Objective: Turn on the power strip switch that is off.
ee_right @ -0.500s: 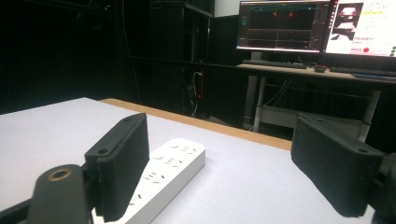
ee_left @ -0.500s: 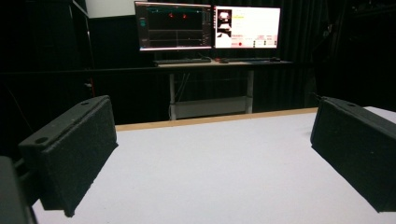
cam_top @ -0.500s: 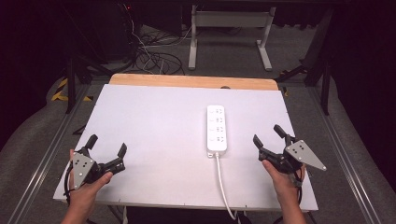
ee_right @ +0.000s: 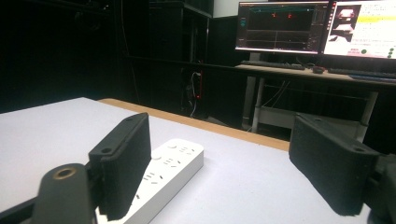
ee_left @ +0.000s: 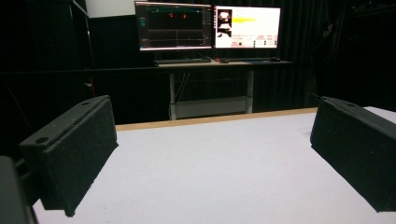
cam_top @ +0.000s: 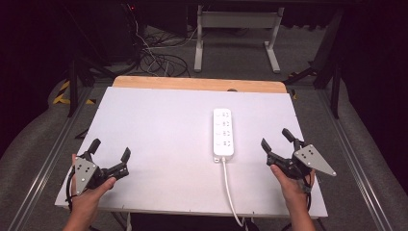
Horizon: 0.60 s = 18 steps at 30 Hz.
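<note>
A white power strip [cam_top: 223, 133] lies lengthwise on the white table [cam_top: 163, 130], right of centre, its white cord [cam_top: 230, 192] running off the near edge. In the right gripper view the power strip [ee_right: 170, 175] lies partly behind the left jaw. My right gripper [cam_top: 277, 139] hovers open just right of the strip, nothing between its jaws. My left gripper [cam_top: 110, 148] is open near the table's front left corner, far from the strip. In the left gripper view my left gripper [ee_left: 212, 158] has bare tabletop between its jaws.
A wooden strip [cam_top: 197, 84] runs along the table's far edge. Beyond it stand a desk frame [cam_top: 235, 36] and loose cables [cam_top: 159, 60] on the floor. Two lit monitors [ee_left: 208, 25] sit on a desk past the table.
</note>
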{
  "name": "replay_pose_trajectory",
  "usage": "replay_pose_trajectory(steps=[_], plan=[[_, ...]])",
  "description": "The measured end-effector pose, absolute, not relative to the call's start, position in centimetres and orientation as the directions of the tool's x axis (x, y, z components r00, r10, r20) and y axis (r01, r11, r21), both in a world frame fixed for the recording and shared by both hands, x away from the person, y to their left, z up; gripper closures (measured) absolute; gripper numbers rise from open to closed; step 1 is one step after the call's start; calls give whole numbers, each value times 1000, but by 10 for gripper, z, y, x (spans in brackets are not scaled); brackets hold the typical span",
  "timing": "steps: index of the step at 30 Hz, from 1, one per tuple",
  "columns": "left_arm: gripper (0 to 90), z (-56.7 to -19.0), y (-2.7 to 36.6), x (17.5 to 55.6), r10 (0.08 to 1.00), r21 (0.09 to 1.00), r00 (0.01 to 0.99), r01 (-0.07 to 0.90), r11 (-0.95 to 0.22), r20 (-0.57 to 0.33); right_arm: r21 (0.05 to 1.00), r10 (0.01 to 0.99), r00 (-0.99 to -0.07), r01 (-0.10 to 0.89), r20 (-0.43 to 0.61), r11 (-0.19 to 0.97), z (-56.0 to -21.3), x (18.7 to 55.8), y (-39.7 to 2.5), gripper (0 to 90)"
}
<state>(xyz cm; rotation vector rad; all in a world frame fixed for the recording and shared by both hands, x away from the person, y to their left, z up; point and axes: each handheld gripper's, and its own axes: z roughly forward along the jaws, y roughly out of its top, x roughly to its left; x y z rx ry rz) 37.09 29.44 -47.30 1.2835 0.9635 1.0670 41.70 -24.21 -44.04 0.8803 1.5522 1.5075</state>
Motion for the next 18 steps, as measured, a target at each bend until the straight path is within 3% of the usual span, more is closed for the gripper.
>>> replay_pose_trajectory(steps=[9, 14, 18], plan=[[9, -473, 294, 371, 967, 998, 252, -69, -10, 28, 997, 890, -451, -53, -71, 52, -439, 416, -243, 239], [9, -473, 294, 371, 967, 998, 252, -69, -10, 27, 996, 889, -450, -63, -85, 63, -437, 414, -242, 305], [9, -473, 294, 371, 967, 998, 252, -69, -10, 27, 998, 888, -455, -28, -65, 59, -434, 412, -242, 432]])
